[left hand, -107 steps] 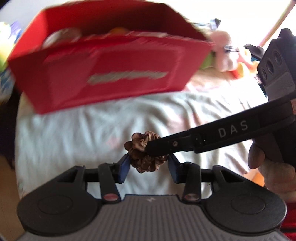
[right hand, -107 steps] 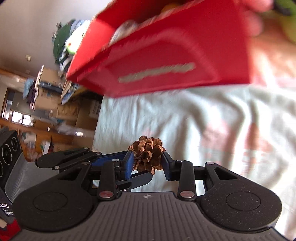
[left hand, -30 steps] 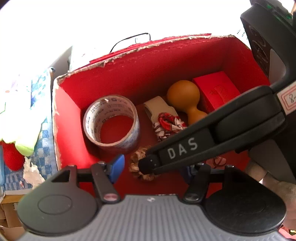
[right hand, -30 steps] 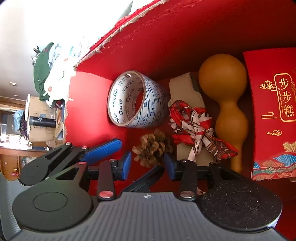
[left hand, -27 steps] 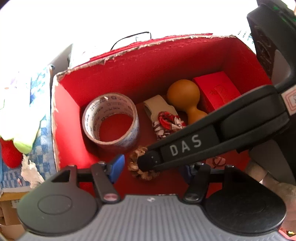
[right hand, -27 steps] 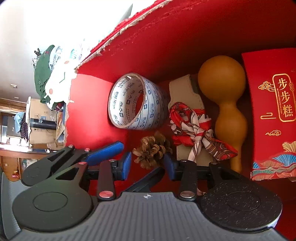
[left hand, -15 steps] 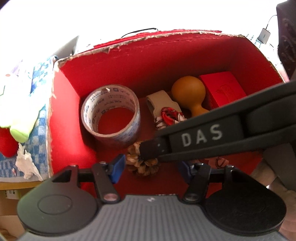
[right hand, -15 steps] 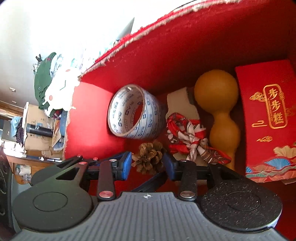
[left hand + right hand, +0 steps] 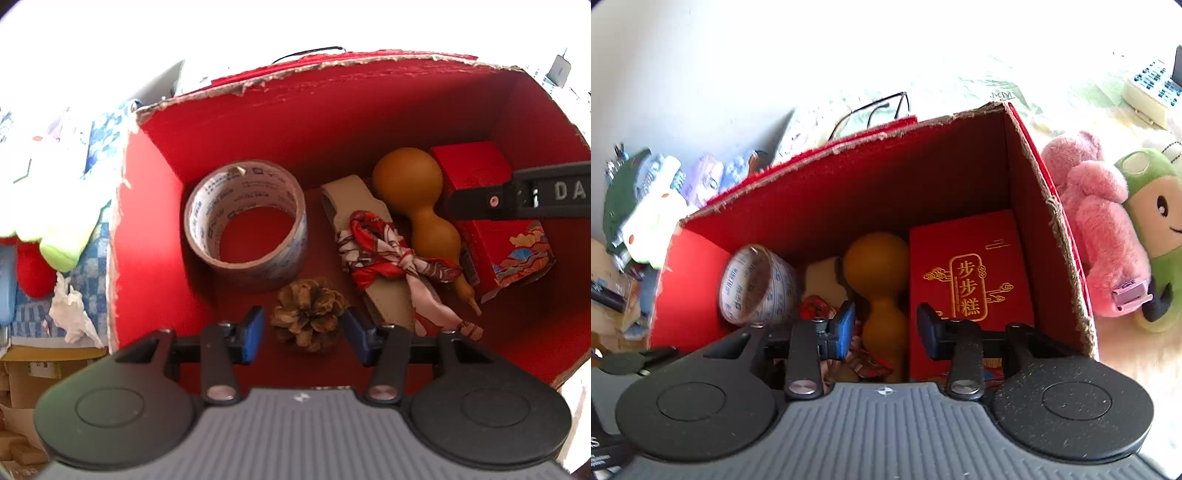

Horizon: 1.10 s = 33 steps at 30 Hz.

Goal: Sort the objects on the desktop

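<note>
Left hand-held gripper (image 9: 303, 334) hung over the red box (image 9: 155, 229), its blue pads apart after closing a little, the pine cone (image 9: 309, 319) between them on the box floor, untouched. Beside the cone lay a tape roll (image 9: 245, 225), a beige strap tied with a red scarf (image 9: 380, 251), a gourd (image 9: 417, 199) and a red carton (image 9: 498, 236).

From the right wrist, the same box held the tape roll, gourd and carton. Right hand-held gripper (image 9: 884, 328) had narrowed slightly too, yet stood parted and empty above them. Plush toys (image 9: 1100, 229) sat outside the box.
</note>
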Tool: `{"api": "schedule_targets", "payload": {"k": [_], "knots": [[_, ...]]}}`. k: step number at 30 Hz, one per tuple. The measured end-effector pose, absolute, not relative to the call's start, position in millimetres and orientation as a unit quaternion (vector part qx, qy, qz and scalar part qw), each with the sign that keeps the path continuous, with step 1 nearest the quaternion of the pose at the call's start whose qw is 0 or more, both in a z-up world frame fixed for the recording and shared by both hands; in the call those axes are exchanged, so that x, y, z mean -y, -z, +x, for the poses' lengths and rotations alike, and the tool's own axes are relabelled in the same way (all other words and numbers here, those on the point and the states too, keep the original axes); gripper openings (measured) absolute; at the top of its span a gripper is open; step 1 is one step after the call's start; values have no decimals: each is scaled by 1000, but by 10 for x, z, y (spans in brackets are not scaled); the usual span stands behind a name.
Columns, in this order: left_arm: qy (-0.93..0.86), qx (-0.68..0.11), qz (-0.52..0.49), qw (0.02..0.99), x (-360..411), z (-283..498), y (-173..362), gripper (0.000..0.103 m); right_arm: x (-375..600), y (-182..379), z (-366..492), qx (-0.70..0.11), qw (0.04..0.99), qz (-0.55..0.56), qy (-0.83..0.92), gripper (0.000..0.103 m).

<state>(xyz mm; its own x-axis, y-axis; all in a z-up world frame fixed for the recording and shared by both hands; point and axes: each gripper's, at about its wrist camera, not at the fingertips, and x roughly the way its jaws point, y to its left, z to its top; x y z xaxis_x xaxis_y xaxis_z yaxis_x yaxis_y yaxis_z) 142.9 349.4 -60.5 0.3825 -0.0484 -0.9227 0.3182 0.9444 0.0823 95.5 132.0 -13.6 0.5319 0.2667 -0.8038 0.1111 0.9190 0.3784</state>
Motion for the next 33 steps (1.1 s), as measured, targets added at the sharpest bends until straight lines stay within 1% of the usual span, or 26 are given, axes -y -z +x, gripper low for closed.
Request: {"api": "schedule_targets", "payload": {"k": [8, 9, 10, 12, 17, 22, 27, 33], "knots": [[90, -543, 124, 826, -3434, 1410, 624, 54, -1470, 146, 910, -472, 869, 150, -2, 39], [89, -543, 122, 826, -3432, 1409, 623, 54, -1491, 168, 897, -472, 870, 142, 2, 39], [88, -544, 121, 826, -3431, 1406, 621, 54, -1515, 170, 887, -468, 874, 132, 8, 35], [87, -543, 121, 826, -3410, 1399, 622, 54, -1532, 142, 872, -458, 881, 117, 16, 35], [84, -543, 119, 827, -3387, 1388, 614, 54, -1562, 168, 907, -465, 881, 92, 9, 35], [84, -542, 118, 828, -3405, 1380, 628, 54, -1652, 181, 841, -454, 890, 38, 10, 35], [82, -537, 114, 832, -3398, 1352, 610, 54, -1581, 198, 869, -464, 884, 64, 0, 35], [79, -529, 110, 838, -3476, 1309, 581, 54, -1587, 185, 836, -464, 883, 66, 1, 35]]}}
